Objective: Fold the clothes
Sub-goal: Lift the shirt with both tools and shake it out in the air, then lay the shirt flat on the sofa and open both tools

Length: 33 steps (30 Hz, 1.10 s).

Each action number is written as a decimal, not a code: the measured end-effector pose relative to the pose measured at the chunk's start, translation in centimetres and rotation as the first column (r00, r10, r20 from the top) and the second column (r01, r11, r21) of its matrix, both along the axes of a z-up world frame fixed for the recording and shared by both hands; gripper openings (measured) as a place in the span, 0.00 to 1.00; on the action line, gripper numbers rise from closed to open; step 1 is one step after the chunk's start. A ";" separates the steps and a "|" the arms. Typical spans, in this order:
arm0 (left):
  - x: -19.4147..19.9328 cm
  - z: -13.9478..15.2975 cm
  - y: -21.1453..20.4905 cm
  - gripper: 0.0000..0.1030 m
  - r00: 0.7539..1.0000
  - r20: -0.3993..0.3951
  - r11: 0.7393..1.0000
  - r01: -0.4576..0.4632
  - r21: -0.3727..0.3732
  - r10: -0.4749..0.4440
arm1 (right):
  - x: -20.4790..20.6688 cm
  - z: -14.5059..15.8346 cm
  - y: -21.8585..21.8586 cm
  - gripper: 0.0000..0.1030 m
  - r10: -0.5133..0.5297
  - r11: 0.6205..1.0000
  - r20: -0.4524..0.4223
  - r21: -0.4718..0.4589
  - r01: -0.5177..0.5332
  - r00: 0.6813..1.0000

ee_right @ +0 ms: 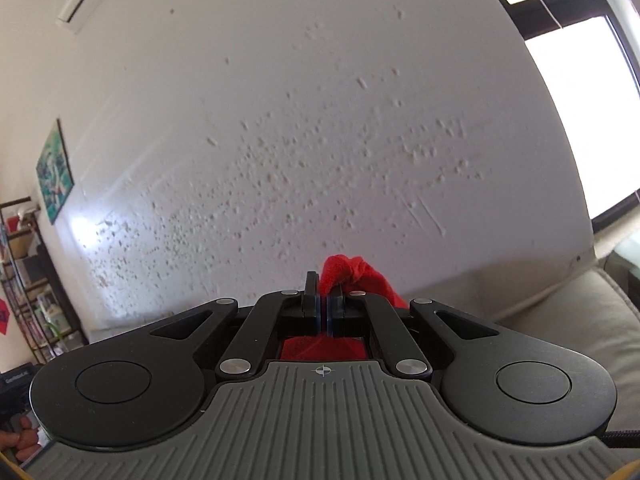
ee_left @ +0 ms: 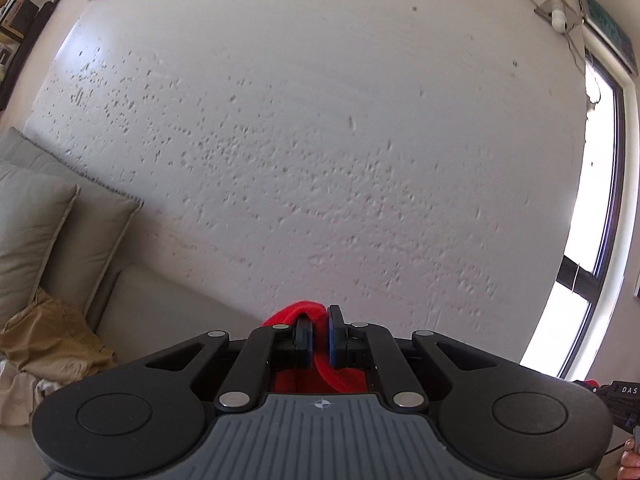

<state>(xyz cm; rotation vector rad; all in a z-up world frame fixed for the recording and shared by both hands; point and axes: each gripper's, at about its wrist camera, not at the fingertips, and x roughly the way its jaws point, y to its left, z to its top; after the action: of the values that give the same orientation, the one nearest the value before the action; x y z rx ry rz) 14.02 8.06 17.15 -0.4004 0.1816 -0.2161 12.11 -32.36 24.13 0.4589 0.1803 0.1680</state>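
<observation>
Left gripper (ee_left: 319,334): jaws drawn close with red cloth pinched between the blue pads; a fold of the red garment (ee_left: 298,312) rises over the left finger and more of it shows below through the frame. Right gripper (ee_right: 323,312): jaws pressed nearly together, clamped on a bunched corner of the same red cloth (ee_right: 352,276), which humps up just right of the fingers. Both tools point at the wall, so the garment is judged to be held aloft by two points, its body hanging beneath and out of sight. How far the folding has gone cannot be told from either view.

Risks. The right-hand bite looks thin, on a knotted corner; the fleecy nap could creep out under the hanging weight. The left holds a thicker roll, so an uneven pull may skew the edge. With the hanging part unseen, it may catch or land creased.

Materials. The cloth is soft, plush and matte. The grippers are hard black plastic with steel pivot pins and ribbed grey housings.

Further off: a tan crumpled garment (ee_left: 52,336) on a beige sofa (ee_left: 160,304), grey-green cushions (ee_left: 36,232), a pitted white plaster wall (ee_left: 320,120), and a bright window (ee_left: 592,216).
</observation>
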 end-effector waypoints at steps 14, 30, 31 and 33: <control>-5.8 -21.4 1.6 0.05 0.847 -0.529 0.988 -0.122 -0.095 0.053 | -4.6 -28.9 0.2 0.02 0.025 0.997 -0.554 0.074 0.019 0.832; -9.3 -20.6 -0.6 0.05 0.773 -0.618 0.988 -0.079 0.134 0.145 | -9.4 -28.3 0.6 0.02 0.007 0.999 -0.603 -0.037 -0.037 0.798; -9.2 -21.0 -0.9 0.06 0.758 -0.633 0.985 -0.076 0.156 0.159 | -9.4 -28.6 0.8 0.02 0.011 0.998 -0.613 -0.049 -0.051 0.790; -9.0 -22.0 -1.6 0.09 0.712 -0.679 0.979 -0.053 0.198 0.176 | -9.3 -29.5 1.3 0.03 0.018 0.996 -0.643 -0.059 -0.073 0.766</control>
<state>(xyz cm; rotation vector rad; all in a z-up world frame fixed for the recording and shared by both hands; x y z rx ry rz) 5.03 6.45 -4.89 -0.3097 0.9204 0.0901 2.85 -31.09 -5.35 0.4171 0.8795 0.0425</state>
